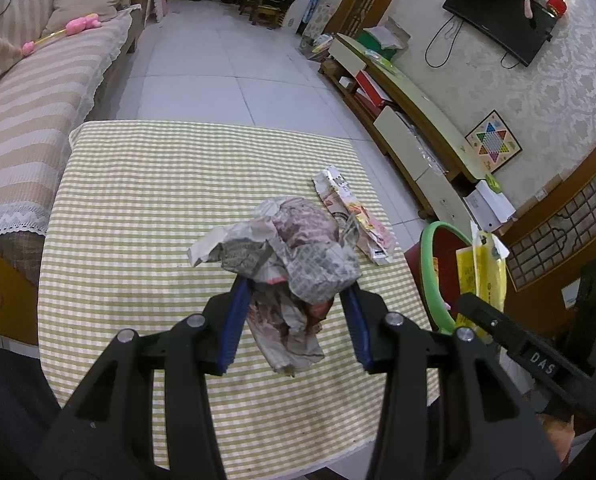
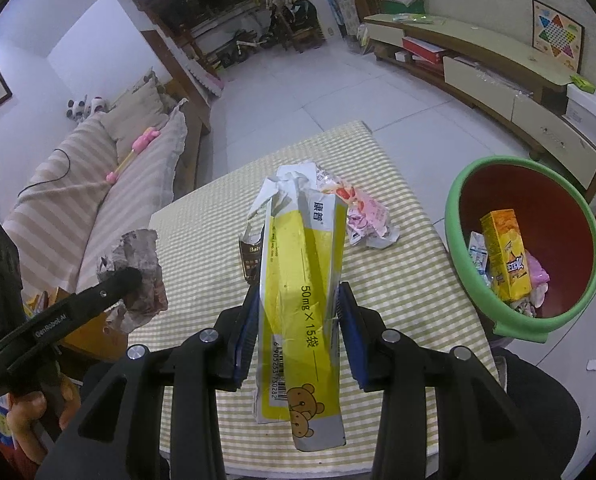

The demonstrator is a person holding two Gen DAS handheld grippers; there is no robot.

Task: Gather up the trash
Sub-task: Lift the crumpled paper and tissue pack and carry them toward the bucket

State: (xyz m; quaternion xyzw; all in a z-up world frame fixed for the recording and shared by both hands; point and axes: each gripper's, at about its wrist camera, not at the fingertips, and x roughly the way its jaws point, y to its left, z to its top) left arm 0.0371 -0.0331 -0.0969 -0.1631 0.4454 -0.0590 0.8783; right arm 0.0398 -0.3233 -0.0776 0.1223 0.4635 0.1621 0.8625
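Two grippers are each loaded with trash above a table (image 1: pixel 138 200) covered in green-checked cloth. The left gripper (image 1: pixel 294 280) has its blue pads pressed narrowly against a wad of crumpled newspaper (image 1: pixel 290 248); most of the wad bulges out past the fingertips, and a tail of paper hangs down between the jaws toward the camera. The wad is lifted clear of the cloth. The right gripper (image 2: pixel 298 292) is clamped on a flattened yellow box (image 2: pixel 302 280), its pads squeezing the two long sides about midway along. The box's torn white end sticks out beyond the tips, and the end with the bear print reaches back between the fingers. It too is held off the table. On the cloth beyond the box lies a crumpled pink-and-white wrapper (image 2: pixel 358 212), and a dark wrapper (image 2: pixel 252 260) shows just left of the box. Right of the table stands a red bin (image 2: pixel 526 248) with a green rim, already holding an orange carton (image 2: pixel 506 256) and other scraps.
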